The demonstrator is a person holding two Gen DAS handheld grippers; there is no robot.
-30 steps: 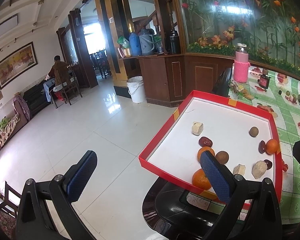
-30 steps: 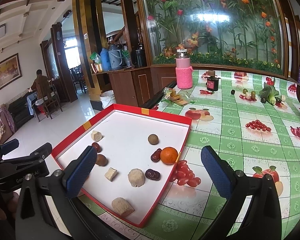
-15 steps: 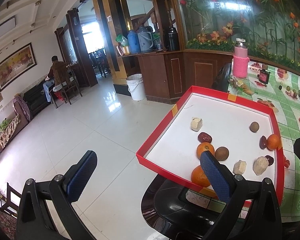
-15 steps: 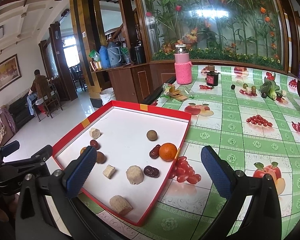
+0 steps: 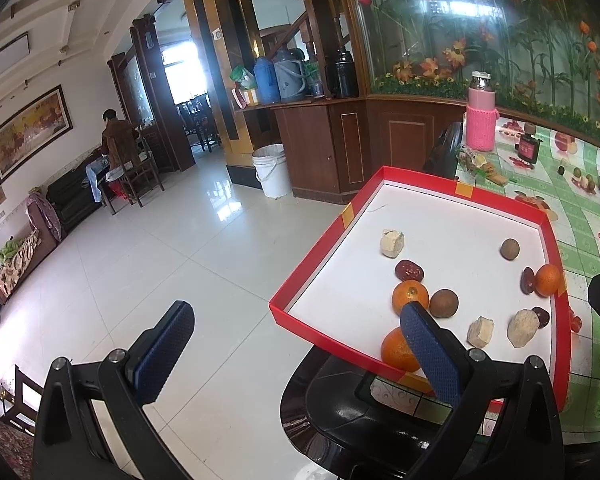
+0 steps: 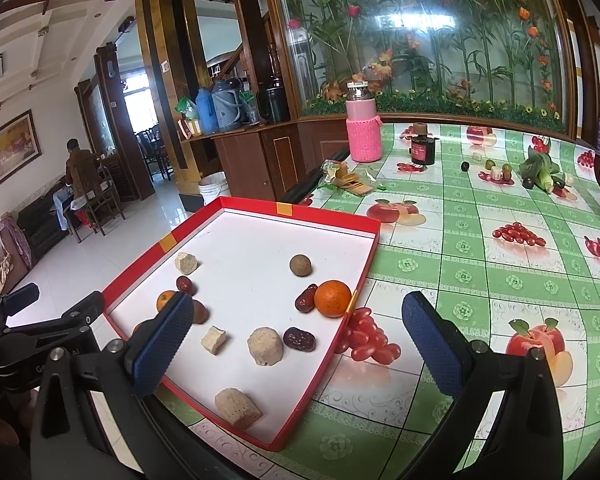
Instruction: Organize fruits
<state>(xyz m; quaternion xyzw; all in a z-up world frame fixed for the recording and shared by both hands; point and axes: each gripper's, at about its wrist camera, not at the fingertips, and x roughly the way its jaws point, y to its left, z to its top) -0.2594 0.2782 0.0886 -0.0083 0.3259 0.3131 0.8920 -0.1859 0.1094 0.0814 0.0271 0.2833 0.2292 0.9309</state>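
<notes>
On the near table edge: a shallow red-rimmed cardboard tray with a white floor point(image 6: 366, 264), its near-left corner hanging out over the tiled floor.
Near fruit: a round orange mandarin point(image 5: 396, 350) by the tray's near rim, a second one point(image 5: 410, 297) just beyond, touching a brown round longan point(image 5: 444, 303).
Middle: pale rough chunks point(image 6: 265, 346) and wrinkled dark-red dates point(image 6: 299, 339) lie scattered.
Far right: a third mandarin point(image 6: 332, 298) against the right wall, touching a date.
Handling: the mandarins look light, firm and inclined to roll; I would take one across its widest part. Dates look soft and small.
Left gripper point(image 5: 296, 352): spread wide, holding nothing, low at the tray's near-left corner, right finger over the nearest mandarin.
Right gripper point(image 6: 296, 346): also wide apart and empty, above the tray's near right wall.
Far: a pink knit-sleeved flask point(image 6: 363, 136) on the green fruit-print tablecloth point(image 6: 500, 280).
</notes>
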